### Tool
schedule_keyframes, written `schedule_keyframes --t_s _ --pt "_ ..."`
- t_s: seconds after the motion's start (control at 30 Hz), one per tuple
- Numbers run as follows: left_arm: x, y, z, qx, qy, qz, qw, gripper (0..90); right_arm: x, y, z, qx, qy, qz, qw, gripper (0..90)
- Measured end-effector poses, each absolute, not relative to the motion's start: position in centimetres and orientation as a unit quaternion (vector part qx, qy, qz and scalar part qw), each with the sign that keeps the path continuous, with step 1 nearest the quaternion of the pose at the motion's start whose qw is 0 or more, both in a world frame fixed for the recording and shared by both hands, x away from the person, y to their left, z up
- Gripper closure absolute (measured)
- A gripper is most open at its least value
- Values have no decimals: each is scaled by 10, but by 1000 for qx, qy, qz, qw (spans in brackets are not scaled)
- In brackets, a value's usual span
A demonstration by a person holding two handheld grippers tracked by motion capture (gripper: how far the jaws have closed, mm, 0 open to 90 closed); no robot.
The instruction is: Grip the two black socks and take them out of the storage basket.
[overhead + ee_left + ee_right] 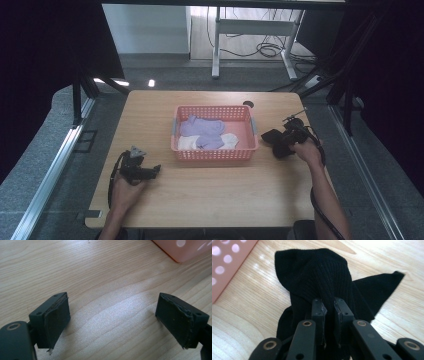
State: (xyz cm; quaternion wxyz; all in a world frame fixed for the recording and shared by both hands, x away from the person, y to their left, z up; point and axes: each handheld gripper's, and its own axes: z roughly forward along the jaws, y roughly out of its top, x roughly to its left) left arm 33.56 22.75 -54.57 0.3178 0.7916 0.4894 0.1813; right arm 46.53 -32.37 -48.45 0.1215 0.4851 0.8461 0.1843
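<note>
Overhead, from the high view, we see a wooden table with a pink basket standing near its middle. Inside the basket lie a lilac cloth and a white cloth, touching each other. To the basket's right, our right gripper sits just beside the basket's right wall, held by the right hand, and a black sock hangs dark at its tip, close over the tabletop. To the basket's left and nearer to us, the left gripper rests low over the table in the left hand, pointing toward the basket but well apart from it. A cable trails from each gripper back along the forearm.

Next, in the left gripper view, we look along two black jaws standing wide apart, with bare wood grain between them. Nothing is between the pads, so this gripper is released. A corner of the pink basket shows at the top right, apart from the jaws.

Last, in the right gripper view, the two jaws stand close together and pinch a fold of the black sock. The ribbed fabric bunches up above the pads and spreads out onto the table behind, one flat part reaching to the right. The pink basket's perforated wall shows at the upper left, near the sock, though we cannot tell if they touch.
</note>
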Motion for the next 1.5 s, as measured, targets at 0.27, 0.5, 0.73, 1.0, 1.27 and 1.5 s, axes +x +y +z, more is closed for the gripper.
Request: schedule_keyframes --t_s 0.27,0.5,0.73,1.0,1.27,1.5 --pt "336 227 -546 791 490 181 318 120 466 -321 -485 484 846 192 114 634" --pt "336 228 -546 792 489 181 318 120 465 -322 -473 486 842 200 125 456" --pt "336 228 -546 792 489 181 318 120 462 -326 -465 483 840 206 138 352" --pt "335 227 -546 792 490 181 317 120 450 -324 -449 467 844 219 150 283" --pt "335 228 -545 792 490 181 317 120 434 -320 -437 453 847 233 151 234" --pt "335 228 -545 792 490 181 317 120 417 -314 -429 440 851 243 153 193"
